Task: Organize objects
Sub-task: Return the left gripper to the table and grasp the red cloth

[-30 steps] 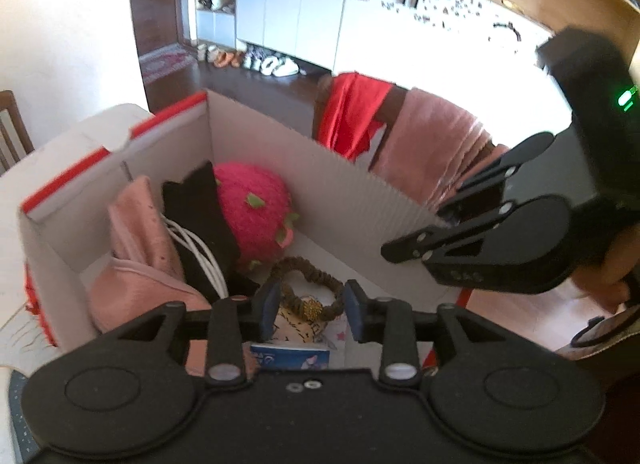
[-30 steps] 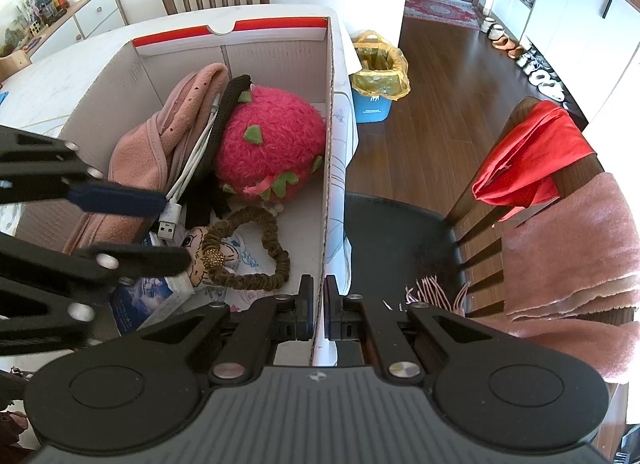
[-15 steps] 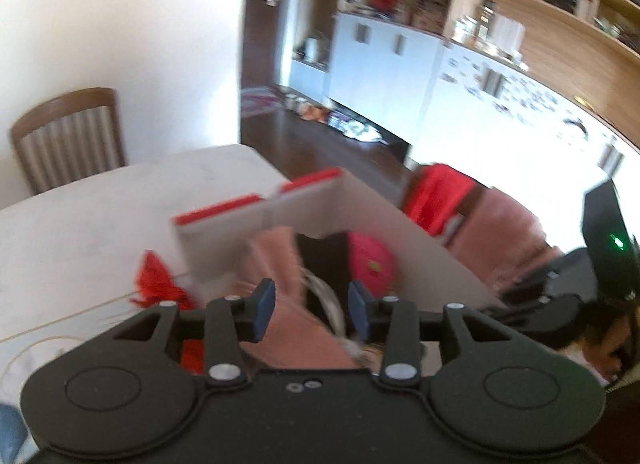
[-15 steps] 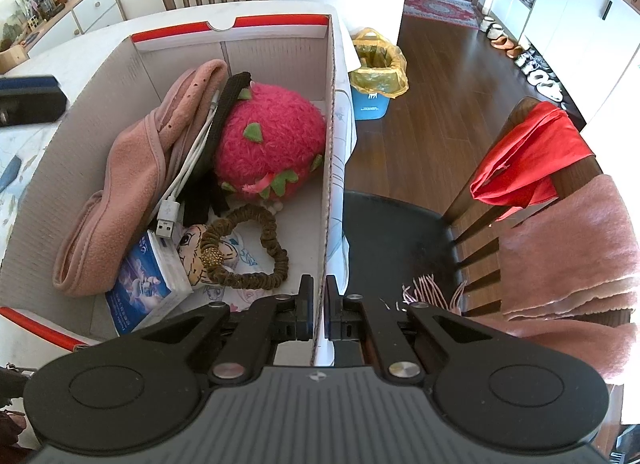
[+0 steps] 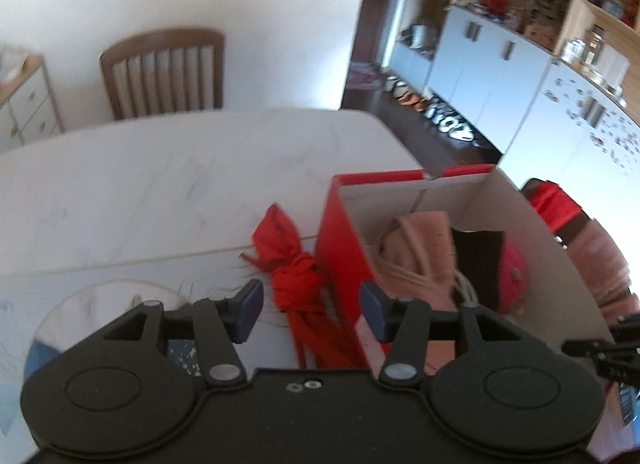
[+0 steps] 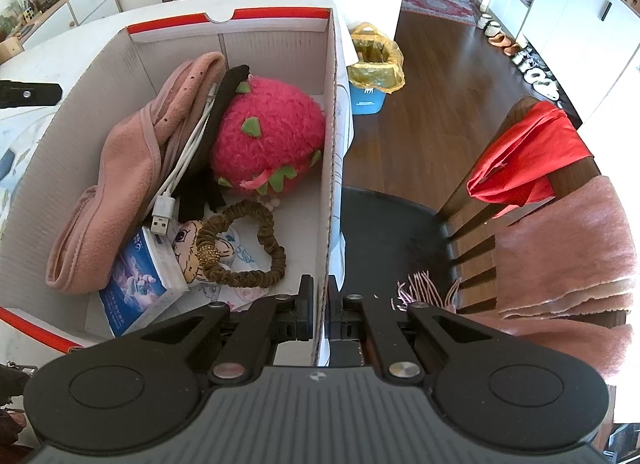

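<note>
Right hand-held gripper (image 6: 318, 314) pinches white-and-red cardboard box (image 6: 330, 144) wall. Left hand-held gripper (image 5: 310, 314) wide, empty, above knotted red cloth (image 5: 294, 278) on white tabletop (image 5: 160, 180). Next, likely: descend, grasp cloth, drop in box.

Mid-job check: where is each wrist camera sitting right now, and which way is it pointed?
Left wrist: above the white table, facing the knotted red cloth beside the red-and-white cardboard box; left gripper open.
Right wrist: at the box's right wall, looking down inside at the pink plush strawberry; right gripper shut on that wall.
Shared: the box, plush, and wooden chair.
</note>
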